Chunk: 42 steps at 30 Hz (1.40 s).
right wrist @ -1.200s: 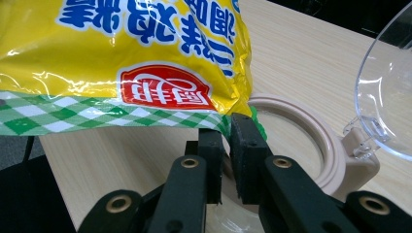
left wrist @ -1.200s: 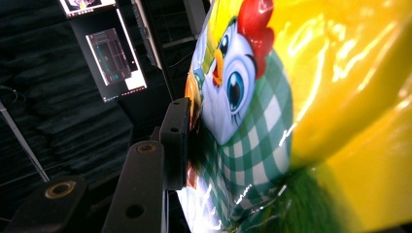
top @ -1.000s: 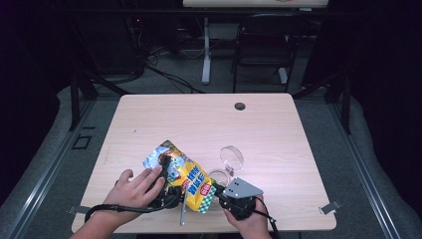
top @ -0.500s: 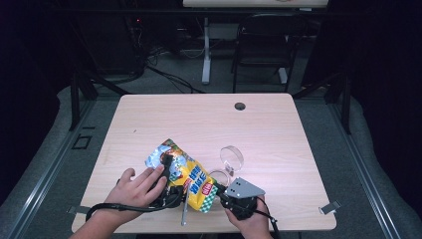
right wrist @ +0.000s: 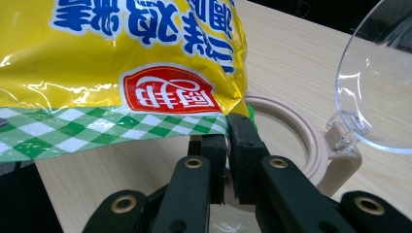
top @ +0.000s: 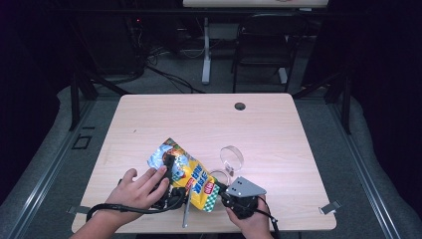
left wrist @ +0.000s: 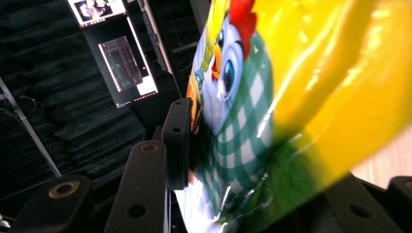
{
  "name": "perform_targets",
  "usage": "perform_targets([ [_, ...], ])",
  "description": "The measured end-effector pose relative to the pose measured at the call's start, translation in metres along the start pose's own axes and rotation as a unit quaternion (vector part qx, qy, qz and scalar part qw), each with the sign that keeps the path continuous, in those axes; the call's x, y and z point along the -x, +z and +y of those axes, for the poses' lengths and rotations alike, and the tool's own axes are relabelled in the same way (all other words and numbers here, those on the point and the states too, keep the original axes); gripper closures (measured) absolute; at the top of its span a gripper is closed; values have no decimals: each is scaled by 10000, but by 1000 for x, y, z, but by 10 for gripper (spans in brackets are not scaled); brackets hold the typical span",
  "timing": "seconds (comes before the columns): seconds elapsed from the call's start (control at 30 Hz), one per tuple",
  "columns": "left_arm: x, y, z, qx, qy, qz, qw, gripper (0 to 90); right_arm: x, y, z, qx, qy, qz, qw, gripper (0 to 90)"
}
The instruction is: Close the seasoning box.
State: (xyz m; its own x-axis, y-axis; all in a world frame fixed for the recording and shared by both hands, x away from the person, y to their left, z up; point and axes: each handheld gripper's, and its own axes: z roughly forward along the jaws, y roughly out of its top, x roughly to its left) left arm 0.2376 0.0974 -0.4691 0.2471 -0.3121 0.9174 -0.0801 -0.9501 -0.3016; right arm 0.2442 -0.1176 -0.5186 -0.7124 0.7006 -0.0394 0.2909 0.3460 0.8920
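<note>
Glossy yellow snack bag with green-checked edge and cartoon chicken print (top: pixel 188 174) sits at the near edge of the light wooden table (top: pixel 278 129), lifted between both tools. Right gripper (right wrist: pixel 227 127) — jaws pressed together, pinching the bag's checked corner seam. Left gripper (left wrist: pixel 252 170) — jaws spread around the bag's body, pads pressing its sides. Looks like a tear-open or pour step: keep the right pinch on the seam only, steady the body with the left, pull apart evenly. Clear-lidded beige round container (top: pixel 226 169) stands just beside — don't knock it.
</note>
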Motion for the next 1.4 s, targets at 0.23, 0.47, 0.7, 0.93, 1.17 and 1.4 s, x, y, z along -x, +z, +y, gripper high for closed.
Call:
perform_targets([
  [0.23, -2, -1, 2, 3, 44, -5, 10000, 645, 0, 0, 0, 0, 12, -21, 10000, 861],
  [0.47, -4, -3, 4, 44, 57, -68, 10000, 669, 3, 1, -1, 14, 81, -21, 10000, 861],
  [0.7, -5, -6, 5, 85, 81, -39, 9999, 677, 4, 1, -2, 6, 118, -34, 9999, 860],
  [0.93, -6, -8, 5, 83, 51, -40, 9999, 682, 5, 1, -2, 63, 192, -21, 9998, 861],
  [1.17, -8, -8, 5, 88, 76, -101, 9999, 687, 5, 2, -2, 34, 171, -17, 9998, 861],
  [1.4, -10, -9, 3, 103, 94, -108, 9998, 690, 5, 2, -2, 67, 298, 57, 9995, 862],
])
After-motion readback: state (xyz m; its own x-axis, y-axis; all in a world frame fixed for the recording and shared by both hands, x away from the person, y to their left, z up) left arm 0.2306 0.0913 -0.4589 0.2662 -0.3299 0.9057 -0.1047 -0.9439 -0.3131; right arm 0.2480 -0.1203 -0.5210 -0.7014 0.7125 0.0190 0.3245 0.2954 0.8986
